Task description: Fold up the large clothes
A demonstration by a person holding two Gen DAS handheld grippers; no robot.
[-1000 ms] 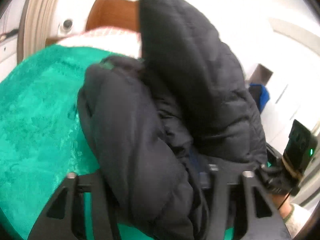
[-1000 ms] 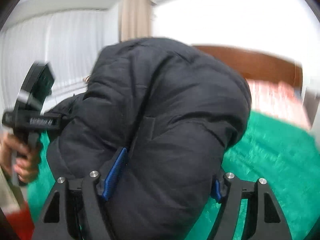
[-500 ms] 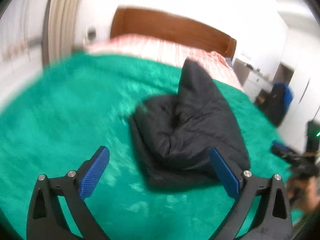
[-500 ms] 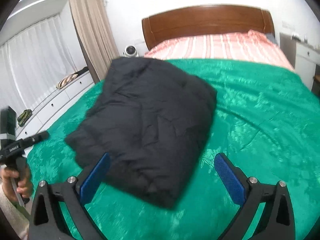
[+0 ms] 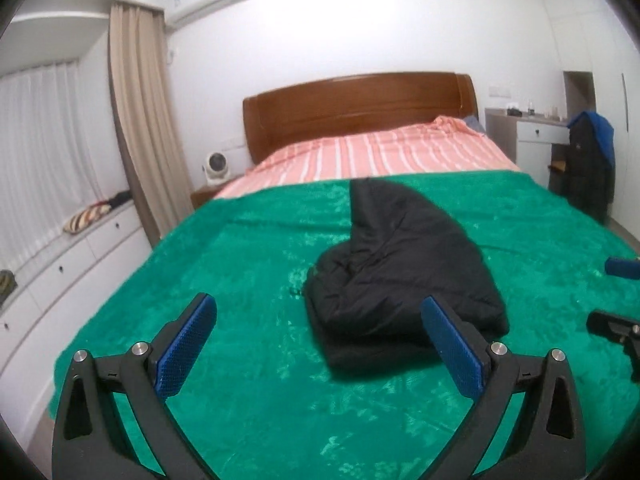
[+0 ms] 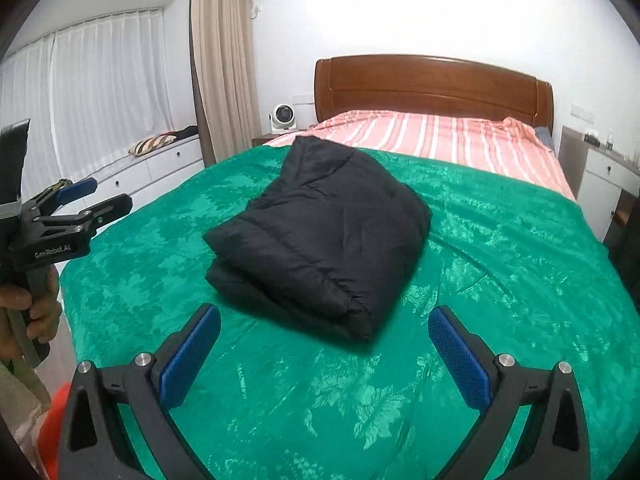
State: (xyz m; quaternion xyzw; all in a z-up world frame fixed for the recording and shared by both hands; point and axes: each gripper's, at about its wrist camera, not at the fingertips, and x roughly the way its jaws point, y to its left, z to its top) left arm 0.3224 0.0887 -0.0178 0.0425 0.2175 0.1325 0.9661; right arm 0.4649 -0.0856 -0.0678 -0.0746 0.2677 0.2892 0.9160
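Observation:
A black puffer jacket [image 5: 400, 268] lies folded into a thick bundle on the green blanket [image 5: 248, 264], its hood end pointing toward the headboard. It also shows in the right wrist view [image 6: 320, 236]. My left gripper [image 5: 320, 320] is open and empty, held back from the bundle's near edge. My right gripper [image 6: 326, 332] is open and empty, just short of the bundle's near corner. The left gripper also appears at the left edge of the right wrist view [image 6: 92, 198], open, held in a hand.
The bed has a striped pink sheet [image 6: 440, 136] and a wooden headboard [image 6: 432, 84]. White drawers [image 6: 152, 168] with a striped cushion run under the curtained window on the left. A dark jacket hangs on a chair [image 5: 590, 164] by a desk at the right.
Both grippers let go of the jacket and opened. They pulled back from it, and the bundle now rests on the blanket.

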